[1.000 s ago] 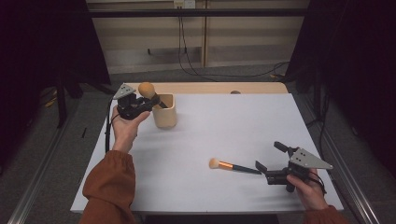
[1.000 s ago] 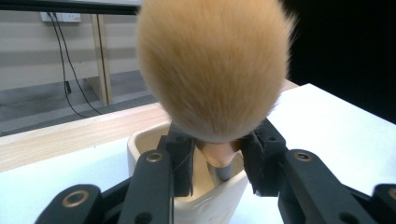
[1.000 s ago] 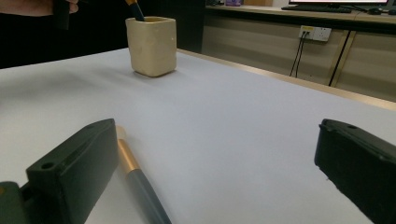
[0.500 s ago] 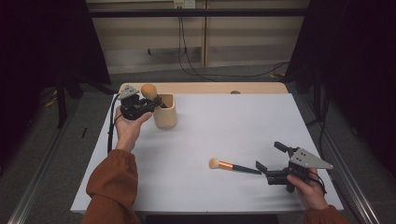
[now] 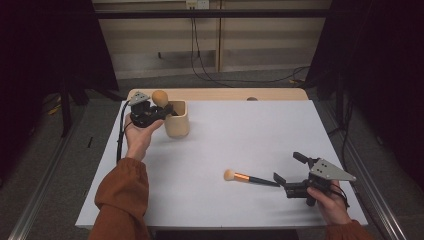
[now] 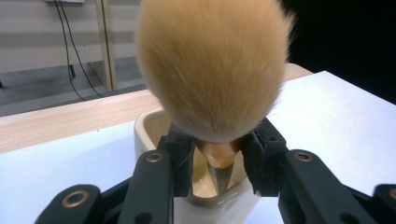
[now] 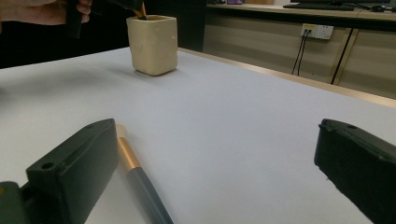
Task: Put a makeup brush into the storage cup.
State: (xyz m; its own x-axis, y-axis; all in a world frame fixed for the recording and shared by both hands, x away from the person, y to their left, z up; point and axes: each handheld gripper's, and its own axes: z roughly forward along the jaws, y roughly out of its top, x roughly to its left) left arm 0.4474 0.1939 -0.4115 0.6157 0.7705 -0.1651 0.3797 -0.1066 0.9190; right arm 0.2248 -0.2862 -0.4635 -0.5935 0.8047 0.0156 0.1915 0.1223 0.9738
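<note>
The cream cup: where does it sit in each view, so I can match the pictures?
High view: the cream cup stands upper left on the white table, beside the left tool.
Left gripper view: bottom centre, behind the big brush that the tool clamps.
Right gripper view: upper left, far across the table.
Shared landmark: the cup's squarish rim.

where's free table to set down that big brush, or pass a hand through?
Widest bare patch: the white sheet between the cream cup and the small brush, running to the far right corner. The near left strip beside the orange sleeve is bare too. Crowded: around the cup with the left gripper, and near right around the right gripper.
</note>
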